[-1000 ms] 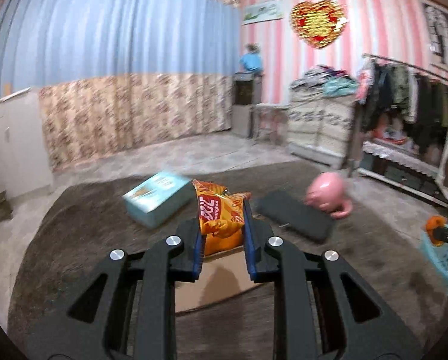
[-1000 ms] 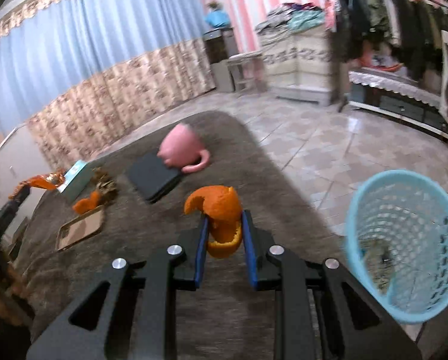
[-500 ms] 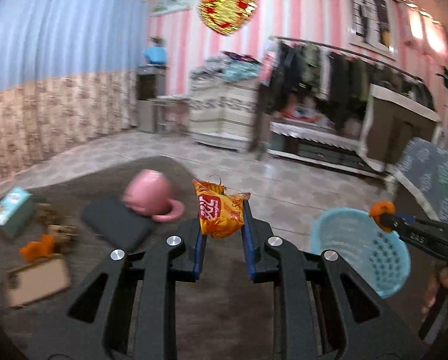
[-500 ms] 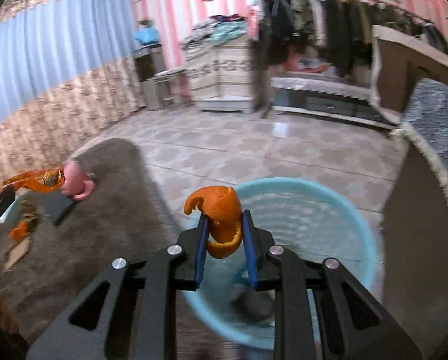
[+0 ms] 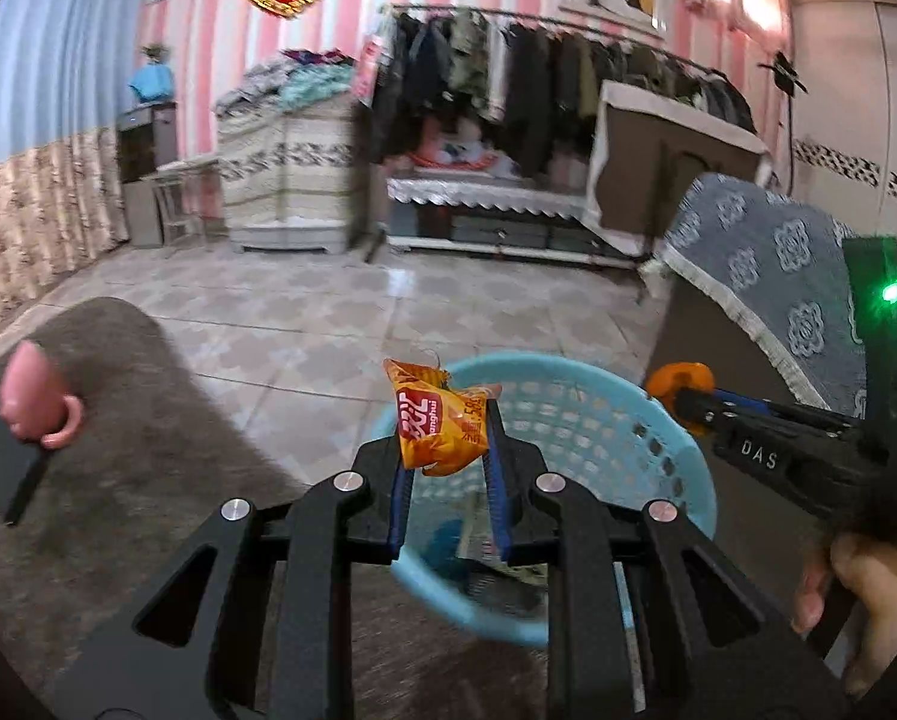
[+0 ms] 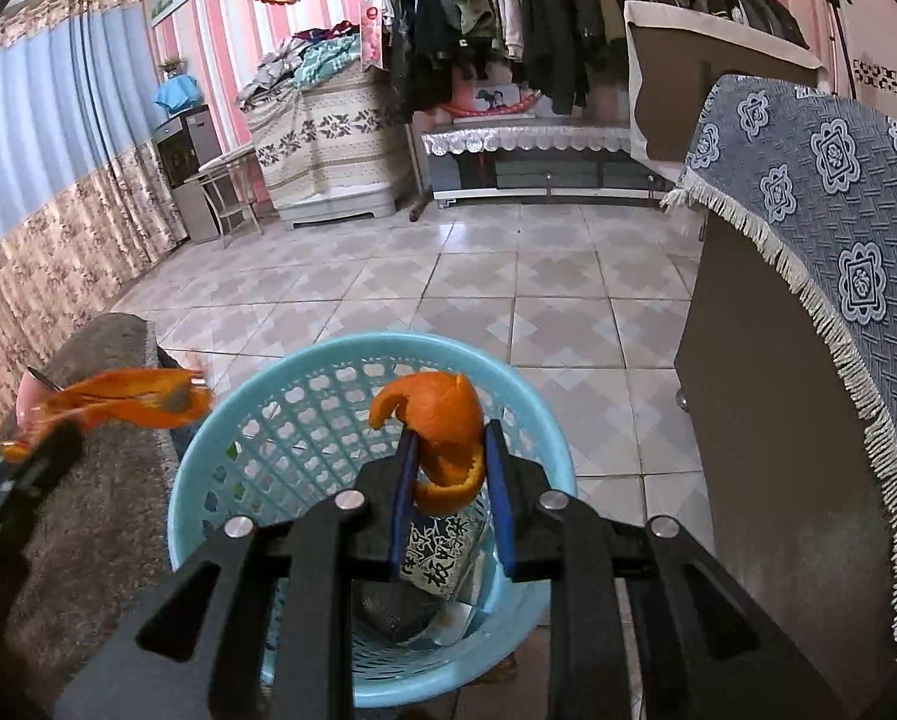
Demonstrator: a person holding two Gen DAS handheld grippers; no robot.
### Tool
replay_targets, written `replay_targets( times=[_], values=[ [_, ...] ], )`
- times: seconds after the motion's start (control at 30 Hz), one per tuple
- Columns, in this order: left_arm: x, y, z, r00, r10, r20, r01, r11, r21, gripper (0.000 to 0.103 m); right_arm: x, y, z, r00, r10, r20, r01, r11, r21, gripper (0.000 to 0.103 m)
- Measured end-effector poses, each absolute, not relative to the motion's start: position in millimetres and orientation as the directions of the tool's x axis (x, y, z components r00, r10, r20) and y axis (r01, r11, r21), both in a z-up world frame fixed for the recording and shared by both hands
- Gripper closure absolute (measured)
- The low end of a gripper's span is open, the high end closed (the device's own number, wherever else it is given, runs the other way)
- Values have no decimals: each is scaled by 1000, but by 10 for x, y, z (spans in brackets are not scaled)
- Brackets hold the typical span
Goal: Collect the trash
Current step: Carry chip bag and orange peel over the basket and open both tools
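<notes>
My left gripper (image 5: 445, 438) is shut on an orange snack packet (image 5: 439, 423) and holds it over the near rim of a light blue mesh basket (image 5: 574, 402). My right gripper (image 6: 448, 456) is shut on a curled orange peel (image 6: 442, 420) and holds it above the basket's (image 6: 304, 396) open mouth. Wrappers and other trash lie in the basket's bottom (image 6: 436, 552). The right gripper also shows in the left wrist view (image 5: 688, 396), at the basket's right rim. The packet shows blurred in the right wrist view (image 6: 130, 399), left of the basket.
A brown carpeted surface (image 5: 130, 420) holds a pink mug (image 5: 37, 399) and a dark flat case (image 5: 4, 468) at the left. A cabinet with a blue patterned cloth (image 6: 808, 192) stands close on the right. Tiled floor (image 6: 478, 276) lies beyond, with a clothes rack (image 6: 538, 18) behind.
Both grippers have swung right from the carpeted surface to the blue basket, each still holding its item. The basket now sits directly under both.
</notes>
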State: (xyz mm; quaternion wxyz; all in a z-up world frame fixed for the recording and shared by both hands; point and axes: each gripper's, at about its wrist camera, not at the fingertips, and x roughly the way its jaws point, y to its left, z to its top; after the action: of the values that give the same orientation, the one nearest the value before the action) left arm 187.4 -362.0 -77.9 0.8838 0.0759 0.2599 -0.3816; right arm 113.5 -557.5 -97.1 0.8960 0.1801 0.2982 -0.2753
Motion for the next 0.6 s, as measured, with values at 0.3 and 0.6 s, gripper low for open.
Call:
replay_targets(
  times=[0.3, 0.6],
  values=[
    [1984, -3950, -912, 546, -643, -537, 730, 680, -71, 39, 1072, -5651, -1046, 662, -383, -644, 618, 766, 179, 80],
    [2149, -3529, -833, 691, -528, -493, 595, 804, -27, 14, 1165, -5569, -1082, 656, -384, -649, 609, 777, 156, 80]
  ],
)
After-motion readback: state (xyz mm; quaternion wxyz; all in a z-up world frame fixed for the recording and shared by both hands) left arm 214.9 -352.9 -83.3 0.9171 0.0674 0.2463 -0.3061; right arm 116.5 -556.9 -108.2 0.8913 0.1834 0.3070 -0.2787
